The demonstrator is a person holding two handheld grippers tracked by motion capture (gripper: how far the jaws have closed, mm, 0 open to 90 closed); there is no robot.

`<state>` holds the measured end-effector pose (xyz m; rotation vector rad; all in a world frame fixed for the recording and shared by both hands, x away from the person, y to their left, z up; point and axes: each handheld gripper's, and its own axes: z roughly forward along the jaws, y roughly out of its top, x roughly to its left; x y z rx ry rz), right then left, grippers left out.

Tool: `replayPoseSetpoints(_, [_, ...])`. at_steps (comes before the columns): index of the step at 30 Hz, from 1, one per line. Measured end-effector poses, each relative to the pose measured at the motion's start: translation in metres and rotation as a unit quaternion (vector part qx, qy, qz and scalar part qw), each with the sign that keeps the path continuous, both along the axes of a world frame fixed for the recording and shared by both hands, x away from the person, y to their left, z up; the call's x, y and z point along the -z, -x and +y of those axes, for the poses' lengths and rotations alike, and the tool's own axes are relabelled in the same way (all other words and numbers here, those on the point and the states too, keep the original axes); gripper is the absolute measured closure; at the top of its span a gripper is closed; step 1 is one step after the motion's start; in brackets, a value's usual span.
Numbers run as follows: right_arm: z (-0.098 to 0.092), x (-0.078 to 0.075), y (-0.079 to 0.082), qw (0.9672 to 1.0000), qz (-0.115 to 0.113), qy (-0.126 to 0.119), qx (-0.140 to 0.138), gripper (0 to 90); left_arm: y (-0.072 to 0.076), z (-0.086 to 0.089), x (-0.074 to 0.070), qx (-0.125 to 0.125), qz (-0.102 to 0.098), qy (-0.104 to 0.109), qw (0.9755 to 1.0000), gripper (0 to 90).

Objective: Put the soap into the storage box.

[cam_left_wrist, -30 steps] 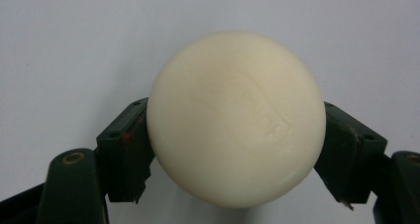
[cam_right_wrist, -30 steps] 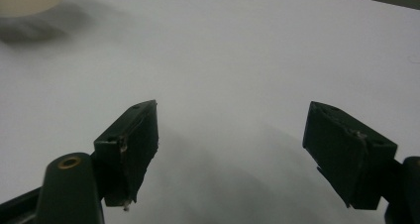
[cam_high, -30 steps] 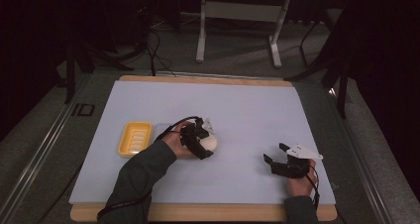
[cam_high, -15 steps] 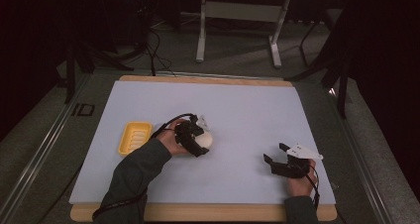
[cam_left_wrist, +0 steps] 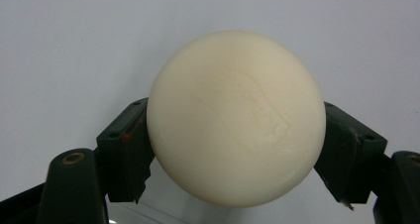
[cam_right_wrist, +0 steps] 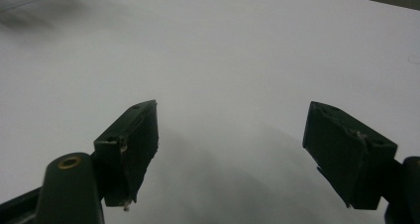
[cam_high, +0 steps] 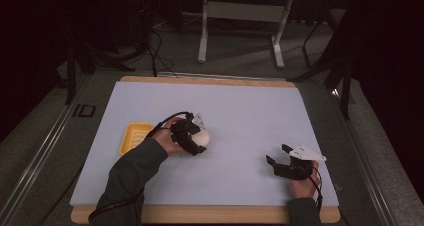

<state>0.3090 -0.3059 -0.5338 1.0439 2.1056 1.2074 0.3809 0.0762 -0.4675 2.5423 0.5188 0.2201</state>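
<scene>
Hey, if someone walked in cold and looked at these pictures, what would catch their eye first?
Probably the cream ball clamped in the left gripper, left of the white mat's middle. Next, the yellow tray just to its left, then the right gripper resting open near the mat's front right.

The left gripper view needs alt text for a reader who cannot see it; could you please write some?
A cream ball is clamped between the left tongs, whose two black jaws press on its opposite sides. Behind it lies a plain white table.
</scene>
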Motion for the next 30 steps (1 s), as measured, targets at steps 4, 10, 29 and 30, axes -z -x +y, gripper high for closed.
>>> replayPoseSetpoints(4, [0.000,0.000,0.000,1.0000,0.000,0.000,0.000,21.3,0.000,0.004,-0.001,-0.005,-0.001,0.001,1.0000,25.1])
replayPoseSetpoints(10, [0.000,0.000,0.001,1.0000,0.000,0.000,0.000,21.2,0.000,0.011,-0.002,-0.013,-0.003,0.000,0.9999,25.1])
replayPoseSetpoints(29, [0.000,0.000,0.001,1.0000,-0.001,0.000,0.000,21.3,0.000,0.033,-0.008,-0.033,-0.008,0.003,0.9994,25.1])
replayPoseSetpoints(30, [0.000,0.000,0.001,1.0000,-0.001,0.000,0.000,21.2,0.000,0.034,-0.008,-0.034,-0.008,0.003,0.9994,25.1])
